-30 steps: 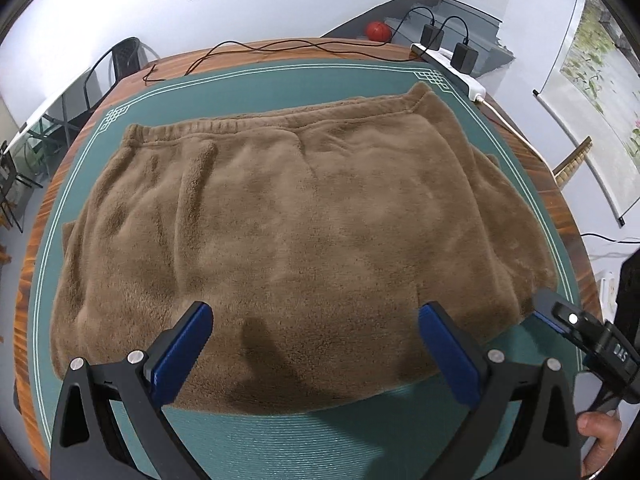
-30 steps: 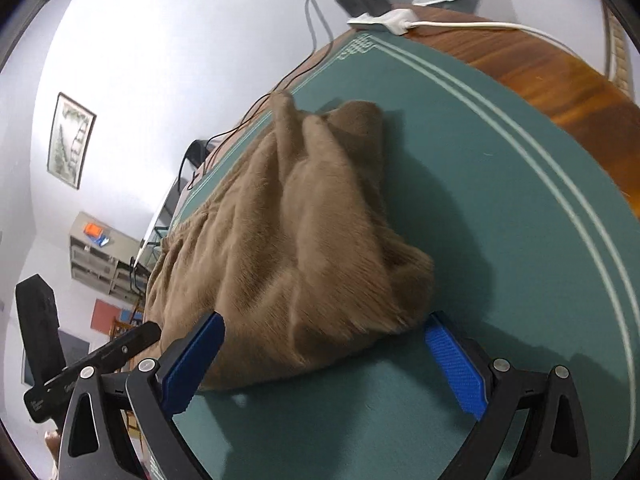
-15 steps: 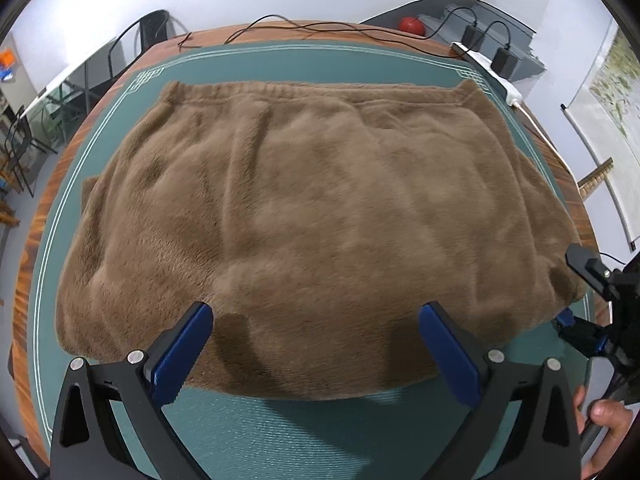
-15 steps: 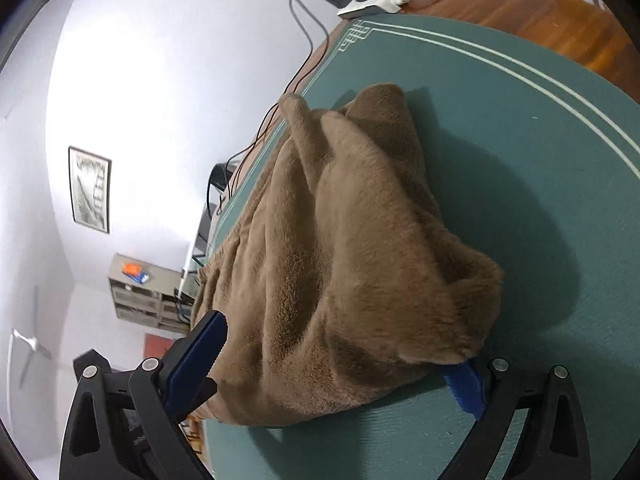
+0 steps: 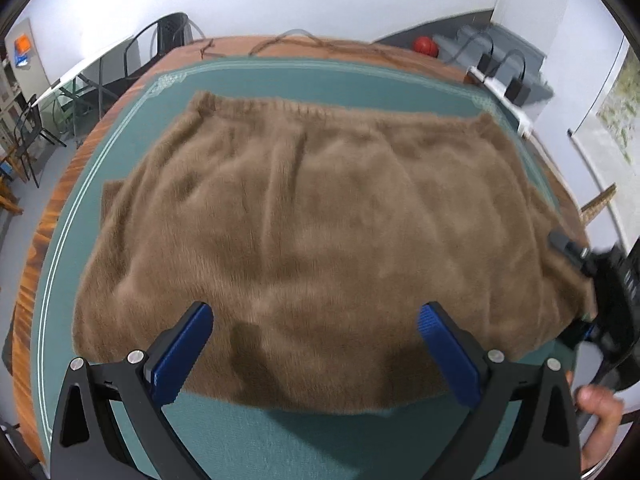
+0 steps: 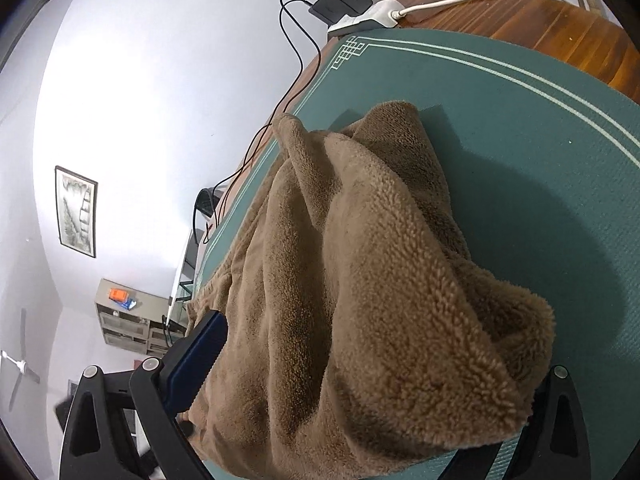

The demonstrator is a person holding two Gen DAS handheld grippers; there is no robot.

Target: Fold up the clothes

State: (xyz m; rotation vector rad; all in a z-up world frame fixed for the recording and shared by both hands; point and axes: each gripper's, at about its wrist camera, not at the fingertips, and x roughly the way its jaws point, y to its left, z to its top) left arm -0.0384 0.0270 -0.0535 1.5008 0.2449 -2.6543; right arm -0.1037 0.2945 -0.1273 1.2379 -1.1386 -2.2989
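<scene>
A round wooden bench [image 5: 44,220] carries a green mat [image 5: 248,436] edged with pale double lines and a knot motif at its corners. Spread across most of that mat lies a brown fleece garment [image 5: 320,216], its ribbed band along the far edge and its near hem toward the camera; in the left wrist view it looks mostly flat, slightly blurred.

The left claw [image 5: 316,346] hangs over the garment's near hem with its 2 blue-padded fingers [image 5: 184,354] spread wide apart, gripping nothing; whether the pads touch the fleece cannot be told.

The right claw [image 6: 360,384] is at the garment's right-hand corner. In the right wrist view the fleece bunches up in thick folds between its fingers, rising off the mat and casting a dark shadow on the green surface beside it. Its left blue pad [image 6: 196,364] presses against the cloth, while the other finger is almost wholly buried under the fleece, so the claw is wide but filled with fabric; the frames do not show whether it actually clamps the cloth. From the left wrist view the same tool [image 5: 612,300] appears blurred at the right edge, with a person's hand [image 5: 600,404] below it.

At the far rim of the bench sit a white power strip [image 6: 372,16] with black adapters [image 6: 340,0] and black cables [image 6: 288,64]. A red ball [image 5: 425,45] rests beyond the bench.
</scene>
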